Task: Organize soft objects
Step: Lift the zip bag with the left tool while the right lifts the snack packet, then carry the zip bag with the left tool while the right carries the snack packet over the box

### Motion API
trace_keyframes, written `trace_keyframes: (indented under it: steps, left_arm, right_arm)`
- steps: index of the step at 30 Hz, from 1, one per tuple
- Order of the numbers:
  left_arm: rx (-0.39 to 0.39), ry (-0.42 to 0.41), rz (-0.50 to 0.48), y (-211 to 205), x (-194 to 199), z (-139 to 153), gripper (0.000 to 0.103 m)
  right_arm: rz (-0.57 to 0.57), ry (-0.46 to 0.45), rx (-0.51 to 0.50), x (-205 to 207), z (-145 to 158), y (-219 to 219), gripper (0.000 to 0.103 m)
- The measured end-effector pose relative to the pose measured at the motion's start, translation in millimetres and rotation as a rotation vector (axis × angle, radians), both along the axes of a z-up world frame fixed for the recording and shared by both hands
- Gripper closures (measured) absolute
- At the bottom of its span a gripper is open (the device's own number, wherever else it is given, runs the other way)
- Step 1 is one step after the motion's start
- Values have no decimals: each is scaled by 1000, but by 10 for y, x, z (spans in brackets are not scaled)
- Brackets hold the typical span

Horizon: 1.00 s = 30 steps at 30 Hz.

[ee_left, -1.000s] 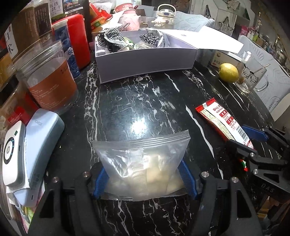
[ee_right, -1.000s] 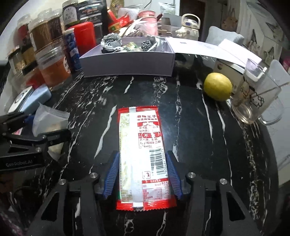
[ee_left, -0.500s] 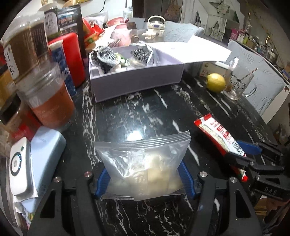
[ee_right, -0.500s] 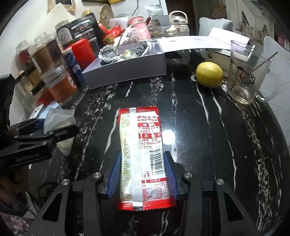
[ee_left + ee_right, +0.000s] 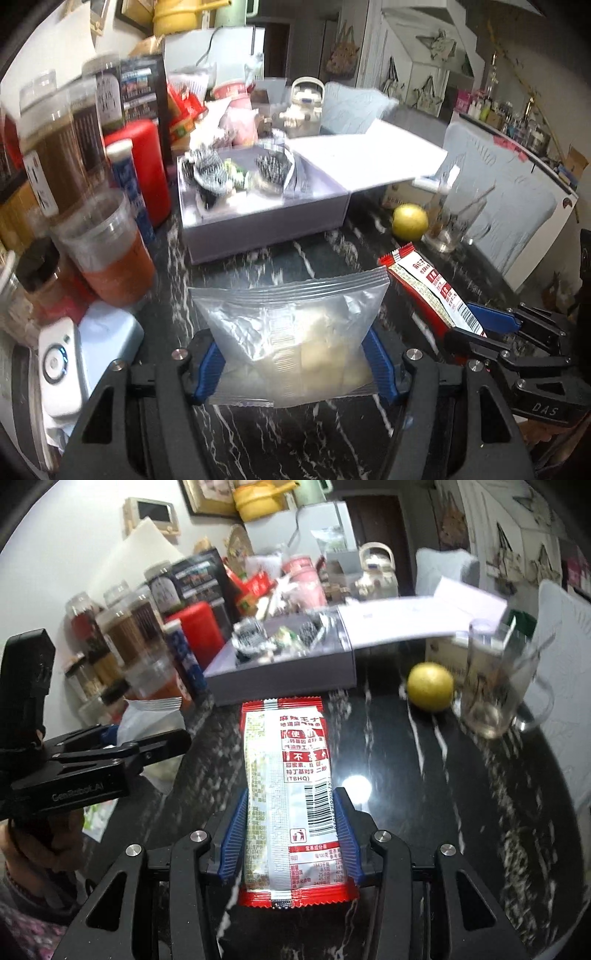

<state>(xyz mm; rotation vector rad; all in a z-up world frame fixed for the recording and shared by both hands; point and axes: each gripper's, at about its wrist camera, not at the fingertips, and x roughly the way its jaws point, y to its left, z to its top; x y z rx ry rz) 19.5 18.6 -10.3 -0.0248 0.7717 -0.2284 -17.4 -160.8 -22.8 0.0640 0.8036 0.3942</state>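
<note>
My left gripper (image 5: 291, 365) is shut on a clear zip bag (image 5: 295, 328) of pale soft pieces, held above the black marble table (image 5: 258, 269). My right gripper (image 5: 291, 834) is shut on a red and silver snack packet (image 5: 288, 775), also lifted off the table. The packet also shows at the right of the left wrist view (image 5: 432, 291), the zip bag at the left of the right wrist view (image 5: 155, 716). An open grey box (image 5: 266, 218) with several soft items in it stands ahead, its lid open to the right.
Jars and a cup (image 5: 107, 251) stand along the left, with a red container (image 5: 147, 166). A white device on a blue case (image 5: 59, 365) lies near left. A lemon (image 5: 430, 686) and a glass mug (image 5: 495, 690) stand on the right.
Both grippers have risen from the table with the zip bag and the snack packet in them, and moved a little towards the box.
</note>
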Motion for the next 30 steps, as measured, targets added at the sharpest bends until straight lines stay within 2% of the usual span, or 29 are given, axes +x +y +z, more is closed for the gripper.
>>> trace_keyframes:
  steps: [9, 16, 24, 30]
  left_arm:
    - [-22, -150, -3, 31, 46, 573, 37]
    - [-35, -250, 11, 97, 170, 907, 37]
    - [-52, -323, 69, 252, 454, 1225, 37]
    - [-50, -348, 83, 279, 721, 1309, 37]
  right_arm:
    - [21, -126, -5, 90, 478, -17, 58]
    - [46, -206, -20, 322, 779, 15, 58]
    - [55, -249, -2, 656, 1035, 57, 58]
    - [76, -279, -6, 951, 1183, 132, 58]
